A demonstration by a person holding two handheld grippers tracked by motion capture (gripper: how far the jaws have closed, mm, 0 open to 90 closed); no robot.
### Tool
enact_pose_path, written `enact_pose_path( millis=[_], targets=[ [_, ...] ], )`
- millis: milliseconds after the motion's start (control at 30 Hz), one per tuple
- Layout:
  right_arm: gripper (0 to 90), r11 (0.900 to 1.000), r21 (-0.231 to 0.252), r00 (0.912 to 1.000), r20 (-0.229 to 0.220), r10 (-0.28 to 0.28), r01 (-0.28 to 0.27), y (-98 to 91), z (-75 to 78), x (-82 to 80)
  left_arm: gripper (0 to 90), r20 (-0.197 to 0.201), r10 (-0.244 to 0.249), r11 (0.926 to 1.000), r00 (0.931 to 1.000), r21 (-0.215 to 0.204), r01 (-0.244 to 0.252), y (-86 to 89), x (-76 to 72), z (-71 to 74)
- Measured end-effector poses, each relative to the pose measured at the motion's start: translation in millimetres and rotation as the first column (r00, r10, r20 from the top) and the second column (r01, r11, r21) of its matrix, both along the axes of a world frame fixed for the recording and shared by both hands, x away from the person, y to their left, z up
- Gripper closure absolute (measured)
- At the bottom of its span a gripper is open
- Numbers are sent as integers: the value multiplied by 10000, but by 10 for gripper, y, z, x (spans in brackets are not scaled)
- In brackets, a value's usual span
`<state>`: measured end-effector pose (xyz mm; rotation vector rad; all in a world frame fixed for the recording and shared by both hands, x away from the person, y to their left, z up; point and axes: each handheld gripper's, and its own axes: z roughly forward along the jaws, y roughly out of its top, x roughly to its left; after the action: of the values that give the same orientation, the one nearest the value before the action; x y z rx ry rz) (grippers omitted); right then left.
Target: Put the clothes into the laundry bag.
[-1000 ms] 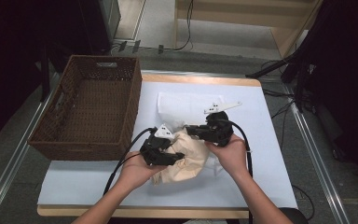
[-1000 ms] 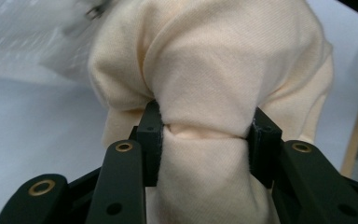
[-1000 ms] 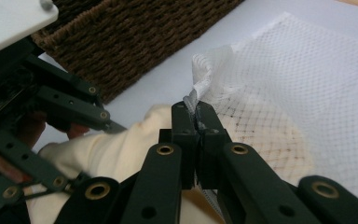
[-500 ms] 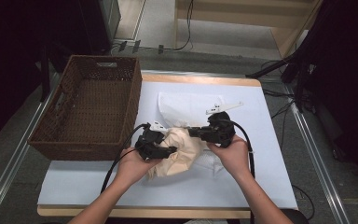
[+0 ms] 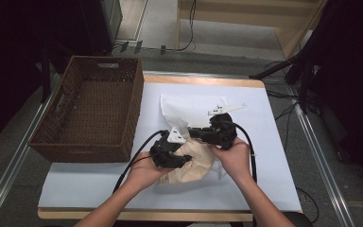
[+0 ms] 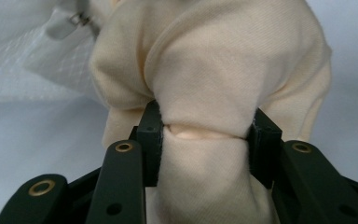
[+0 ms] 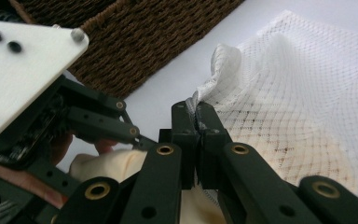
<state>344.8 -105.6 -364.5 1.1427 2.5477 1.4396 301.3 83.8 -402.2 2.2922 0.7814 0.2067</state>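
One cream garment (image 6: 205, 70), one mesh bag (image 7: 303, 107), one basket (image 5: 94, 109), two grippers

One camera looked down from above the table (image 5: 99, 189). Two rode the grippers, close up; both caught the cream cloth (image 6: 214, 70) and mesh bag (image 7: 298, 102).

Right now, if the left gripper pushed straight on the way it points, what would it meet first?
Probably the white mesh bag just beyond the cream cloth that the left gripper already clamps; depth is unclear.
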Motion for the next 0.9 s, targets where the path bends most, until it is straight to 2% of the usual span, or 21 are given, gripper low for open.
enact_pose_path(
  millis=[100, 200, 233, 300, 467, 533, 633, 767, 800, 900],
  targets=[
    [883, 9996, 181, 9997, 85, 230, -232, 14, 44, -38, 588, -67, 52, 9996, 10000, -271, -54, 9, 39, 44],
    [884, 9996, 149, 9995, 163, 257, -260, 12, 79, -61, 588, -162, 315, 9992, 9994, -227, -319, 27, 81, 52],
    [884, 9994, 201, 9995, 140, 267, -270, 2, 95, -72, 588, -399, 600, 9981, 9974, -138, -606, 60, 142, 41],
    [885, 9996, 129, 9996, 153, 255, -257, -4, 94, -73, 588, -708, 817, 9966, 9941, -62, -824, 86, 203, 4],
    [886, 9997, -96, 9997, 82, 236, -235, -41, 87, -65, 588, -949, 1119, 9936, 9892, -41, -1128, 147, 266, -68],
    [886, 9995, -131, 9996, -38, 291, -291, -57, 67, -67, 588, -993, 1166, 9930, 9882, -95, -1181, 164, 275, -66],
    [884, 9992, -114, 9992, -108, 389, -390, -55, 42, -93, 588, -1190, 1384, 9893, 9832, -291, -1428, 207, 289, -16],
    [884, 9990, -58, 9990, 46, 441, -440, -39, 42, -104, 588, -1009, 1380, 9887, 9853, -442, -1430, 193, 266, 14],
    [884, 9991, -32, 9991, 35, 416, -416, -23, 32, -100, 588, -757, 1194, 9923, 9900, -243, -1216, 147, 243, 14],
    [884, 9993, -67, 9993, -12, 370, -370, -16, -6, -76, 587, -667, 935, 9953, 9934, -197, -950, 72, 216, -15]
  ],
)
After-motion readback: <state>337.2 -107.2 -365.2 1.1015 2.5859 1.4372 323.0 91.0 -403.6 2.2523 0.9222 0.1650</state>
